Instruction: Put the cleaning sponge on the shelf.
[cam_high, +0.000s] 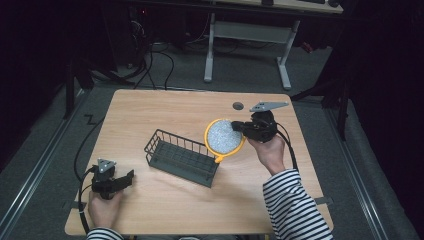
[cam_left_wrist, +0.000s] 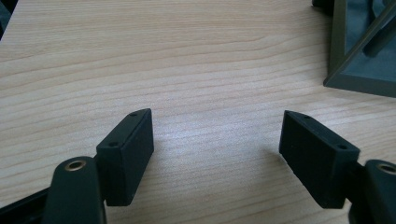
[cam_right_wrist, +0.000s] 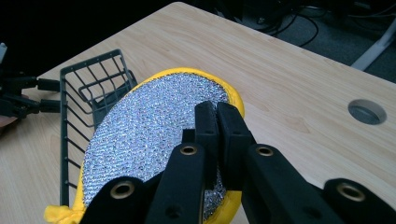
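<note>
Presently, a round scouring pad (cam_high: 223, 136) with a silver mesh face and a yellow rim is held clamped at its edge in the right claw (cam_high: 239, 127), the jaws pressed together on it as the right gripper view confirms. The pad is carried on edge above the tabletop (cam_high: 150, 112), tilted, just beside the right end of the dark wire basket (cam_high: 181, 157). From the right claw, the basket lies to the left and toward the person. Its long axis is seen to run diagonally, from far left to near right. A short travel down and to the left is judged sufficient to bring the pad over the basket's open top.

The left claw (cam_high: 126, 178) is rested low at the near left of the tabletop, its jaws spread apart and holding nothing, near the basket's left end but clear of it. The right claw is the nearer to the pad.
</note>
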